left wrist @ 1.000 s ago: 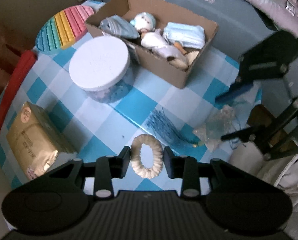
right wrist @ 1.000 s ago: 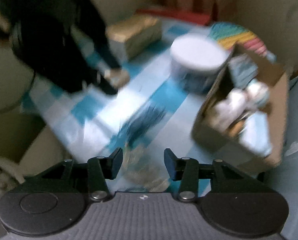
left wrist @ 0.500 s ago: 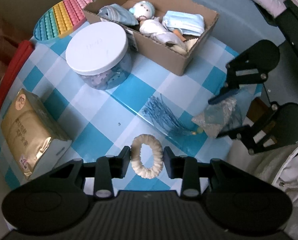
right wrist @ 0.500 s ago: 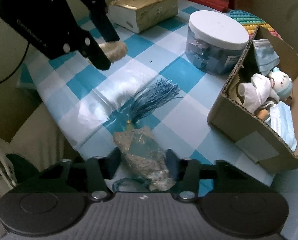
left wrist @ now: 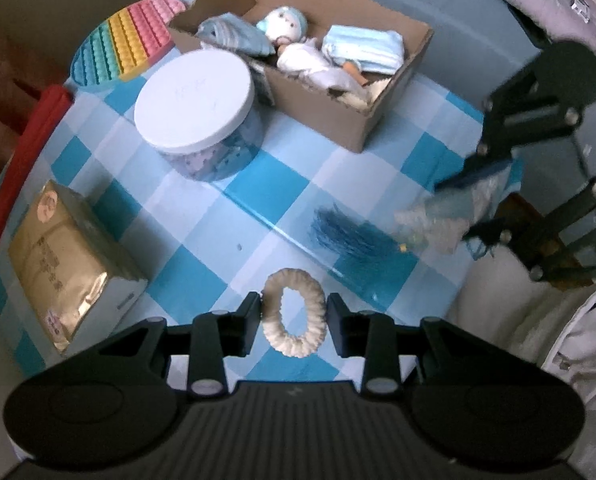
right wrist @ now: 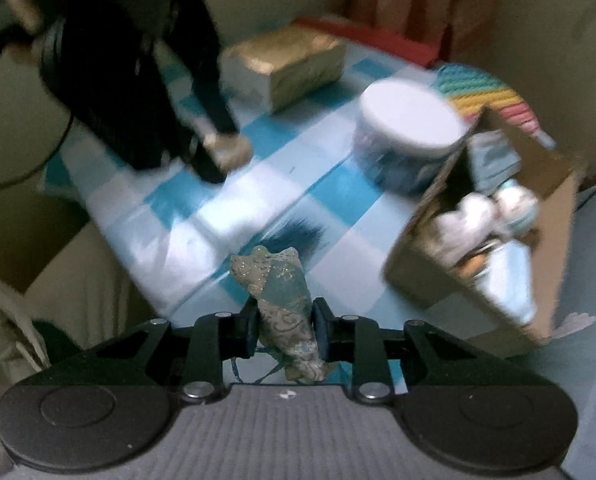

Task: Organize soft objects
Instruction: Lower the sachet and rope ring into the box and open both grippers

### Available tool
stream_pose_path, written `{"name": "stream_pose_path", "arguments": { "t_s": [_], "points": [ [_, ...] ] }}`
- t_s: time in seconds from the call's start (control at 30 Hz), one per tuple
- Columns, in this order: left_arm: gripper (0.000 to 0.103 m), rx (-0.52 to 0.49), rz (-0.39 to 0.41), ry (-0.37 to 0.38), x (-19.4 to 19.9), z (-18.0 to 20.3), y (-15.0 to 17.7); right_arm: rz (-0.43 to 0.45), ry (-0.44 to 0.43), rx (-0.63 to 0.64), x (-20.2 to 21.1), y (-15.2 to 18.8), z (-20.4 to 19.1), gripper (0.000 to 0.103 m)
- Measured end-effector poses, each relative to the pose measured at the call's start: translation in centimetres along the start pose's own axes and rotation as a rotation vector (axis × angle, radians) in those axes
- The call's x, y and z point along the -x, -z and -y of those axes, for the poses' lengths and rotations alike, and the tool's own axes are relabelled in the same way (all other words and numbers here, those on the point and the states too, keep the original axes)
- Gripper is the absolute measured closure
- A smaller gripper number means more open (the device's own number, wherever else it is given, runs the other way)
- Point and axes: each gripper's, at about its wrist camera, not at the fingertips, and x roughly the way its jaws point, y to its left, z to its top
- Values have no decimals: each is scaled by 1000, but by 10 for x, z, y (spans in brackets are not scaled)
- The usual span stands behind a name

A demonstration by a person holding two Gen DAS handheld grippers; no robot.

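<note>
Blue-and-white checked cloth covers the worktop [left wrist: 286, 184], glossy, with a crease running diagonally through the centre of the left wrist view. Upper centre of that view: an open cardboard box [left wrist: 337, 116] holding a small doll [left wrist: 286, 28], folded blue cloth pieces and pale fabric. Just left of the box, touching or nearly so, a clear jar with a white lid [left wrist: 194, 100]. Rainbow bubble mat [left wrist: 126, 40] at upper left, red strip [left wrist: 22, 160] along the left edge, gold tissue pack [left wrist: 62, 264] at lower left. Blue tassel [left wrist: 349, 232] lies on the cloth right of centre. Grey-blue bedding fills the upper right beyond the worktop; dull beige wall at the frame edges.

Left tool [left wrist: 294, 312] pinches a cream fabric ring [left wrist: 294, 312] between its pads, held upright above the cloth at lower centre.

Right tool [right wrist: 284, 328] has just been closing, and its pads now press on a pale blue glittery pouch [right wrist: 282, 292], bottom centre of the blurred right wrist view, over the near worktop edge.
</note>
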Motion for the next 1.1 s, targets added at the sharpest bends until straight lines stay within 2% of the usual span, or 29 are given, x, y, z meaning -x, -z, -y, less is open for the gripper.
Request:
{"name": "stream_pose_path", "arguments": {
  "t_s": [0.27,0.4,0.6,0.8,0.87,1.0,1.1],
  "points": [
    [68,-34,59,-1,15,12,-18,139,123,-81,49,-26,42,71],
    [68,-42,80,-6,20,15,-27,181,186,-147,55,-39,72,71],
    [68,-46,97,3,20,16,-39,168,229,-314,40,-49,118,71],
    [68,-50,102,7,17,15,-54,122,254,-409,5,-50,137,71],
    [68,-53,104,9,17,14,-60,119,254,-417,-3,-50,140,66],
    [68,-57,108,-1,15,10,-76,150,242,-418,3,-42,142,37],
    [68,-56,118,-6,15,4,-91,173,221,-412,11,-32,143,27]
  ]
}}
